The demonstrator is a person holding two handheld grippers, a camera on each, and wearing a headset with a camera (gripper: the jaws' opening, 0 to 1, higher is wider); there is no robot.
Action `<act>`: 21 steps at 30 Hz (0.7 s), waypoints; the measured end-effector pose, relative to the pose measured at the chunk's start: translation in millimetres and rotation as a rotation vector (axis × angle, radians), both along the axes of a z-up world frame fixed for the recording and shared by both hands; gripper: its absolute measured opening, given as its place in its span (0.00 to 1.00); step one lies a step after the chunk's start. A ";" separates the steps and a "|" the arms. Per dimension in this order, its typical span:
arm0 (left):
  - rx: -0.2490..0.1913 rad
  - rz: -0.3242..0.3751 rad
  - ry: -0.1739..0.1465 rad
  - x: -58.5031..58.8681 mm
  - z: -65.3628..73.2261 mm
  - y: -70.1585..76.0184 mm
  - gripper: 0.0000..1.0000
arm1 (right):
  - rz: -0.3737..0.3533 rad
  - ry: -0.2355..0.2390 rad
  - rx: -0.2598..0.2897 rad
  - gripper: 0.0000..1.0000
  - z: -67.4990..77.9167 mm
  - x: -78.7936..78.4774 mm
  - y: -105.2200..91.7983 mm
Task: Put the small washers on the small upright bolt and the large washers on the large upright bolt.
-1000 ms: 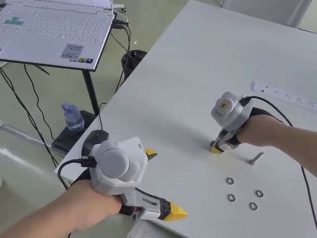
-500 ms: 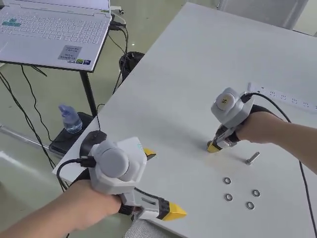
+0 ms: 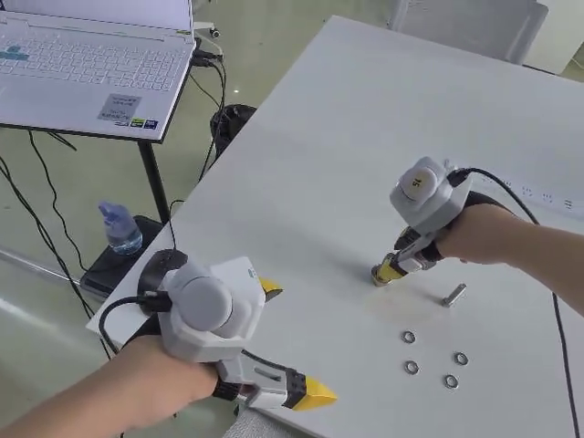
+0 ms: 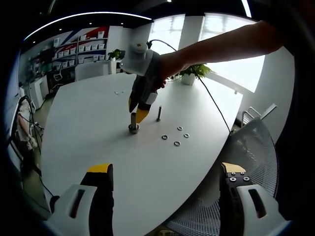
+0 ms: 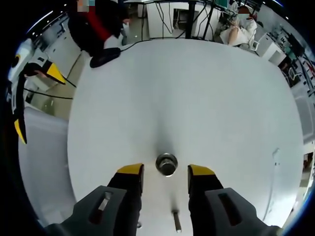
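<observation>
Washers (image 3: 409,337), four of them, lie loose on the desk (image 3: 347,137), none on a bolt yet, so the whole job looks undone; the right tool (image 5: 166,172) stands released with the large bolt (image 5: 166,163) upright at its parted jaws, and the left tool (image 4: 165,172) hangs spread and empty by the desk's edge

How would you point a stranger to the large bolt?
On the white table, find the right gripper, its yellow tips pointing down. The large bolt stands upright right at those tips, with four washers nearby. It is thicker and wider at the base than the thin small bolt beside it.
</observation>
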State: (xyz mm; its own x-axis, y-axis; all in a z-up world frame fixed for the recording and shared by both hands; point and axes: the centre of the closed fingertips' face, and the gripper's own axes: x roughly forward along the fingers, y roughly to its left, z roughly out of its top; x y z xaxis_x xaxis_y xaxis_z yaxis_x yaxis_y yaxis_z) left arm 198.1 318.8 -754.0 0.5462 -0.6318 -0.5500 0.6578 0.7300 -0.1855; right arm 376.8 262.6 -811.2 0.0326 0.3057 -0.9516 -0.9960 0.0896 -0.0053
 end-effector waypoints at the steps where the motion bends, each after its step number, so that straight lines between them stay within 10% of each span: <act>1: 0.001 -0.001 0.000 -0.4 0.1 0.0 0.89 | 0.000 -0.001 0.002 0.37 1.5 -0.1 -0.2; 21: 0.017 -0.021 -0.010 -1.2 6.4 -6.5 0.88 | 0.009 -0.011 -0.007 0.35 22.5 -11.7 -20.6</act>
State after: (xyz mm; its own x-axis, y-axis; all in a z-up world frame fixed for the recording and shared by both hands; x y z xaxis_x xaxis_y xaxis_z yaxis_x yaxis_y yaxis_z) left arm 196.9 312.2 -747.6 0.5381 -0.6341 -0.5553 0.6748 0.7189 -0.1671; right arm 365.1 242.0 -788.8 0.0402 0.2990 -0.9534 -0.9966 0.0807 -0.0167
